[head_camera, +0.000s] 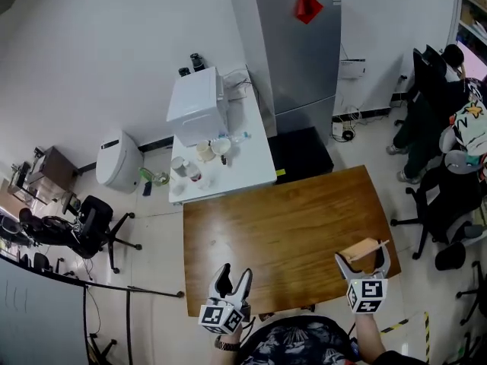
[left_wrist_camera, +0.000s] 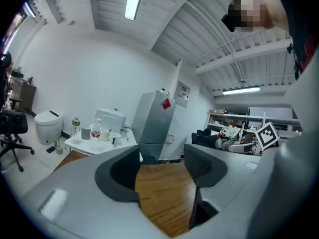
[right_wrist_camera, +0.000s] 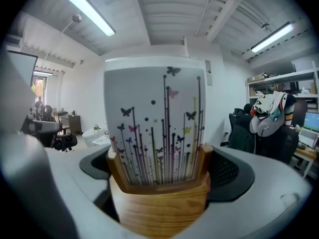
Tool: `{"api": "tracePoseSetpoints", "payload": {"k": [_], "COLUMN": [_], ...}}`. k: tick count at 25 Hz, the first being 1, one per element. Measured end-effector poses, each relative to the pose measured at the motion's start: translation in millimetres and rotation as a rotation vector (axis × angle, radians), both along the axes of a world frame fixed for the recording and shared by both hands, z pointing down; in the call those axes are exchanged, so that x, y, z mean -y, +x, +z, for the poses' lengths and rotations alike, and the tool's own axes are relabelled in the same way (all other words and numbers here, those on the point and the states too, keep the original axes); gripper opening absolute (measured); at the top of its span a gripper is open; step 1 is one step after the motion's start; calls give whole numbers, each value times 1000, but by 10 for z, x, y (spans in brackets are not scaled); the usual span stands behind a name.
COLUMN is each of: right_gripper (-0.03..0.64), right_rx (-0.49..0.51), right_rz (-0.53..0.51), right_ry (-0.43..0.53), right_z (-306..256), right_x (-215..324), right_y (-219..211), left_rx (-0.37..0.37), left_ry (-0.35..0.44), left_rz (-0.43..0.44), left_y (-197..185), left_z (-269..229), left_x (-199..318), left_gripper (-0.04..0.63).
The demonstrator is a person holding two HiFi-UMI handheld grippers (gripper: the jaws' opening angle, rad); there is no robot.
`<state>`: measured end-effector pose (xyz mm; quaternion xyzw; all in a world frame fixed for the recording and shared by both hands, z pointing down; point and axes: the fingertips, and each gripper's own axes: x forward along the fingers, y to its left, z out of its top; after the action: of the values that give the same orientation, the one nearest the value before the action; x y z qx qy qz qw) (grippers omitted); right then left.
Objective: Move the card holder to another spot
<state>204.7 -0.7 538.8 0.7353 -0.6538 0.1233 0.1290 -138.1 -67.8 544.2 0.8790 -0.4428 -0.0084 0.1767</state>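
The card holder [head_camera: 361, 247] is a light wooden block [right_wrist_camera: 159, 208] with a white card [right_wrist_camera: 154, 118] printed with butterflies and thin stems standing in its slot. My right gripper [head_camera: 364, 258] is shut on it, its wide jaws pressed against both wooden sides, over the front right part of the brown wooden table [head_camera: 281, 226]. In the right gripper view [right_wrist_camera: 158, 171] the holder fills the gap between the pads. My left gripper [head_camera: 234, 274] is over the table's front left edge, and its jaws [left_wrist_camera: 162, 166] are open with only bare tabletop between them.
Behind the table stands a white side table [head_camera: 255, 175] with cups and a white appliance, with a grey fridge [head_camera: 297, 52] beside it. Office chairs and a person [head_camera: 437, 90] are at the right. A black chair [head_camera: 91, 223] stands at the left.
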Motion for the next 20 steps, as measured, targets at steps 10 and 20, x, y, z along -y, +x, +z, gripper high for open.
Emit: {"api": "tracePoseSetpoints", "payload": {"k": [10,20], "right_gripper": [555,555], "right_rx": [11,6], "right_rz": [-54,-145], "right_ry": [37,27], "right_z": [-224,-200], "right_x": [84,229], "right_y": [-487,-799], "left_rx": [-39,-50], "left_ry": [-8,-49], "left_rz": [125,115], "left_y": [27,-133], "left_z": [-112,55], "left_x": [-87,-101], "left_gripper": [282,279]}}
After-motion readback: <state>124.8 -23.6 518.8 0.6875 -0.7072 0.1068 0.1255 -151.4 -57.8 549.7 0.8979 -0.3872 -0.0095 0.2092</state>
